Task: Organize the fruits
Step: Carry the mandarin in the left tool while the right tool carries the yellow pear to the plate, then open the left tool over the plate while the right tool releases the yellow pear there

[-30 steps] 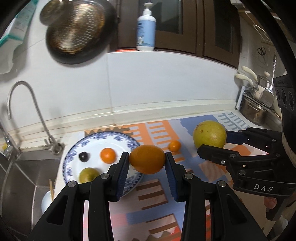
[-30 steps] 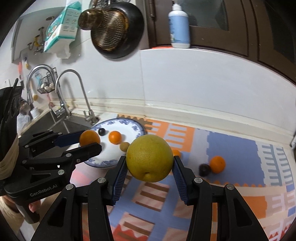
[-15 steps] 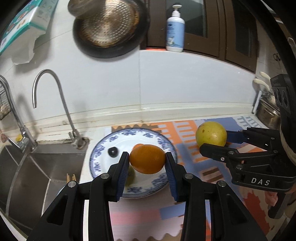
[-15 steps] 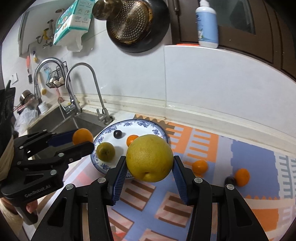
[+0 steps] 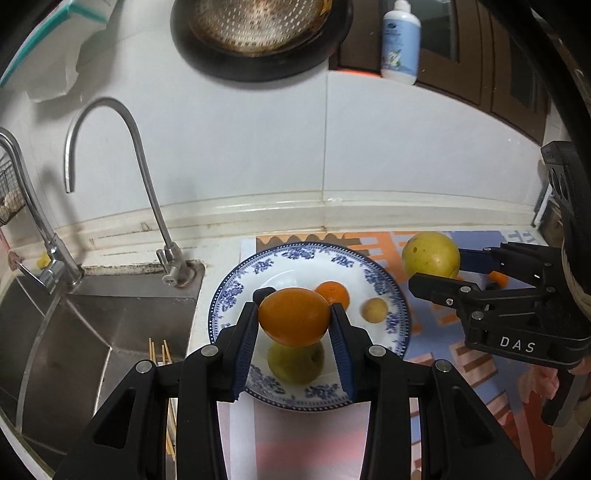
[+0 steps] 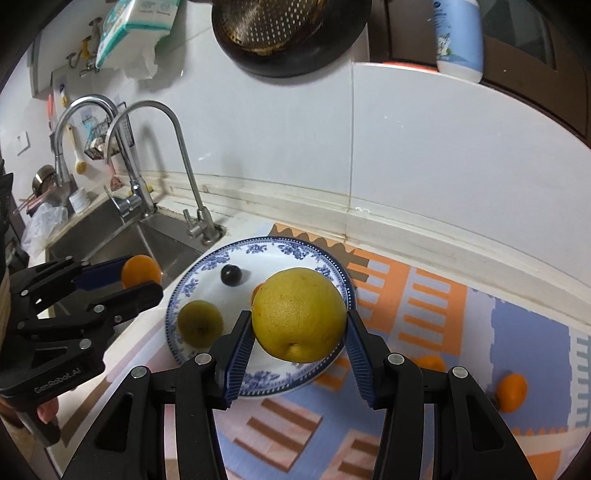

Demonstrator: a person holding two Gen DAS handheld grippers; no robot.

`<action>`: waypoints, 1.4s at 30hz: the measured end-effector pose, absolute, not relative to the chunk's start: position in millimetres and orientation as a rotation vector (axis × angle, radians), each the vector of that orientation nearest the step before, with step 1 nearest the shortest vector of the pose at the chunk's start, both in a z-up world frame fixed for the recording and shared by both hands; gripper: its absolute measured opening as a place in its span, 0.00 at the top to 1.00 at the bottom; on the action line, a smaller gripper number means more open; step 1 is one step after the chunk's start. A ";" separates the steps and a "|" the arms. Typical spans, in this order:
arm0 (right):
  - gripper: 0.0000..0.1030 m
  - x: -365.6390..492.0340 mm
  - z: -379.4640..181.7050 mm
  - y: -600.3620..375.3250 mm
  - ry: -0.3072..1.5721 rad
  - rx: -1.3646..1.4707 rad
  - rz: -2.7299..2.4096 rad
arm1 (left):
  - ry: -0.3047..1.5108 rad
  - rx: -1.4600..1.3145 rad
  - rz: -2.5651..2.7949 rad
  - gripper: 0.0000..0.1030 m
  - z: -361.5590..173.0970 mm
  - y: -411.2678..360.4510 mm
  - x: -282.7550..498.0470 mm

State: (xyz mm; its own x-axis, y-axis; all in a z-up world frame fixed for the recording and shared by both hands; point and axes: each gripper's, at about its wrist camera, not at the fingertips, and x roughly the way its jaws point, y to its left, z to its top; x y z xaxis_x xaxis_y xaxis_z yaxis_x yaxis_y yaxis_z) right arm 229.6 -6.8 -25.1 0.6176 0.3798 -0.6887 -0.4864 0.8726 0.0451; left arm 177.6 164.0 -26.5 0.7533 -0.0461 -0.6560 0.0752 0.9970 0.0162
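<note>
My left gripper (image 5: 294,321) is shut on an orange (image 5: 294,316) and holds it above the blue-patterned white plate (image 5: 373,275). On the plate lie a green fruit (image 5: 295,363), a small orange (image 5: 334,292) and a small tan fruit (image 5: 374,310). My right gripper (image 6: 300,332) is shut on a large yellow grapefruit (image 6: 299,314), held over the plate's (image 6: 207,269) right side. The right view also shows a dark plum (image 6: 231,275) and the green fruit (image 6: 200,324) on the plate. Each gripper shows in the other's view, the left (image 6: 122,280) and the right (image 5: 436,269).
A steel sink (image 5: 74,332) with a tall tap (image 5: 147,184) lies left of the plate. A patterned mat (image 6: 443,332) covers the counter, with two small oranges (image 6: 511,391) (image 6: 430,363) at right. A pan (image 5: 258,33) and soap bottle (image 5: 400,40) hang above.
Both grippers have moved left and closer to the plate with their fruits held. The plate now lies right under both.
</note>
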 end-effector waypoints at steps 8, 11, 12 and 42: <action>0.52 258.0 -46.8 -1.0 0.819 -0.157 0.491 | 0.765 0.026 -0.057 0.63 -44.1 171.2 204.1; 0.52 266.9 -54.0 1.4 0.835 -0.157 0.494 | 0.791 0.019 -0.055 0.63 -52.4 173.7 215.5; 0.52 271.0 -57.1 2.7 0.841 -0.160 0.496 | 0.800 0.015 -0.054 0.63 -55.1 175.0 218.7; 0.41 281.1 -56.2 -0.2 0.847 -0.108 0.503 | 0.812 -0.009 -0.061 0.47 -50.2 165.6 218.6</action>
